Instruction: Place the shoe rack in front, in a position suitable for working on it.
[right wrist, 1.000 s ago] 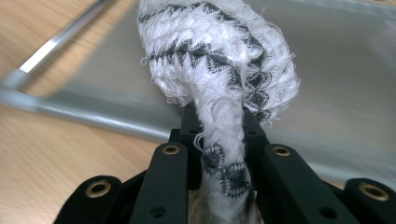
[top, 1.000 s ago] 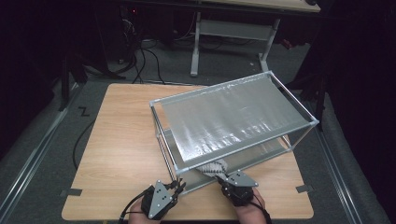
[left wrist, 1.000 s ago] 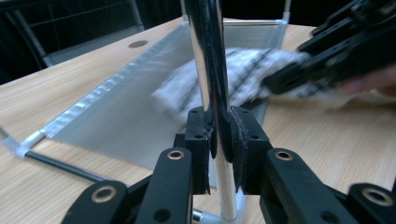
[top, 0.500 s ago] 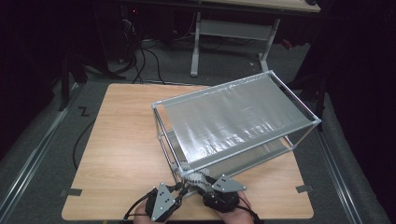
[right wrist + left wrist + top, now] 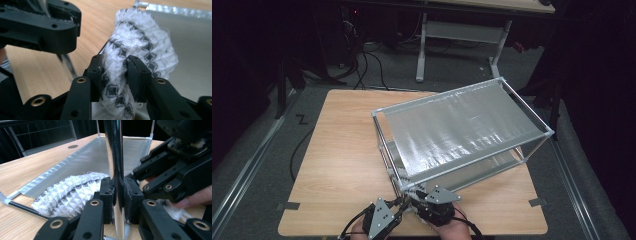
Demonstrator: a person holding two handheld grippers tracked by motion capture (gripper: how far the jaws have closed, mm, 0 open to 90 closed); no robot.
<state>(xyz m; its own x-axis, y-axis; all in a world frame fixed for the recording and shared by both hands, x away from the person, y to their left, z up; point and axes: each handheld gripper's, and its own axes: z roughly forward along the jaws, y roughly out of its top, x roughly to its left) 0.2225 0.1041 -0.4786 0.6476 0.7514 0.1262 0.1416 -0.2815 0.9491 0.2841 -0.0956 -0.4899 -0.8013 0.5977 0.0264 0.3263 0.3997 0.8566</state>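
Left claw (image 5: 117, 202) clamping the upright rack post (image 5: 115, 157); right claw (image 5: 114, 75) closing on the knitted cloth (image 5: 140, 42) – lying ahead, long axis away, on the rack's lower shelf (image 5: 195, 45).

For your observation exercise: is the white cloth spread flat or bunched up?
Bunched: the cloth is a thick wad, pinched between the right gripper's pads.

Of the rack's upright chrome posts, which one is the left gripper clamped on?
The near corner post, at the person's edge of the table; the left gripper jaws are shut on it. The other corner posts stand untouched.
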